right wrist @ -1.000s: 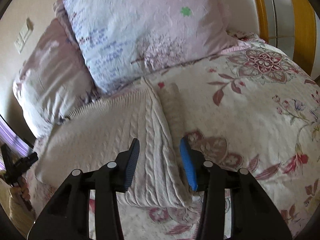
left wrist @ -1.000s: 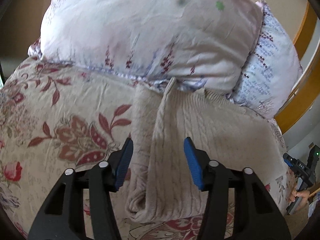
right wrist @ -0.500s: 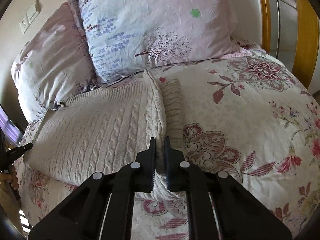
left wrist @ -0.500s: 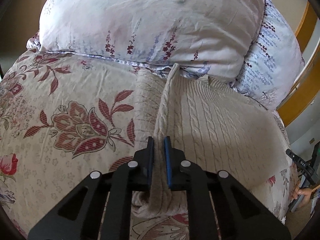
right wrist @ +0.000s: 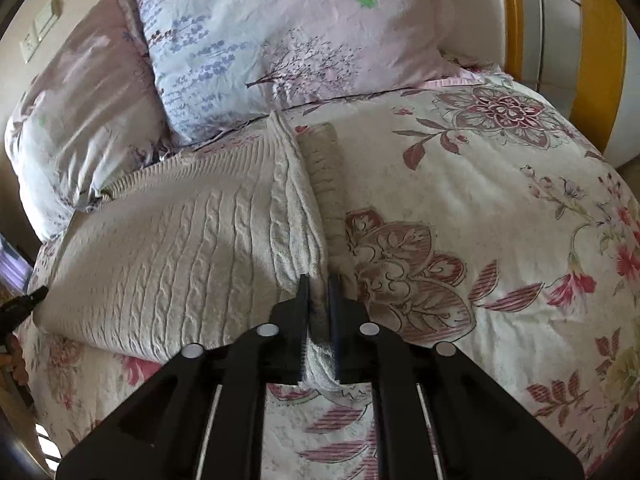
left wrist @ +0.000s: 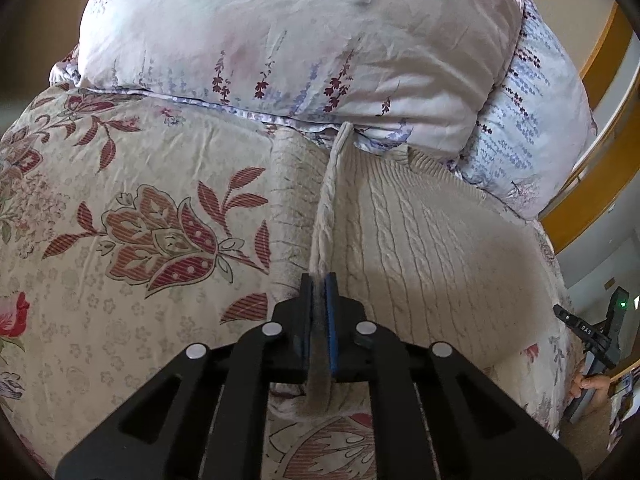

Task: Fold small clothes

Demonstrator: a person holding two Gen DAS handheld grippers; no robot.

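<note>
Our left gripper has its jaws pressed together on a raised ridge of the cream cable-knit sweater, pinching its left folded edge near the hem. Our right gripper is likewise clamped tight on the sweater's opposite folded edge, knit bunched between its pads.

We count one sweater, lying flat on the floral bedspread with its far edge touching the pillows. A ribbed sleeve lies just beside each pinched ridge. We count two pillows: a pale floral one and a lavender-print one, leaning side by side at the head.

Outward from the left ridge the bedspread runs open to the bed's edge; outward from the right ridge the bedspread spreads wide toward the wooden bed frame.
</note>
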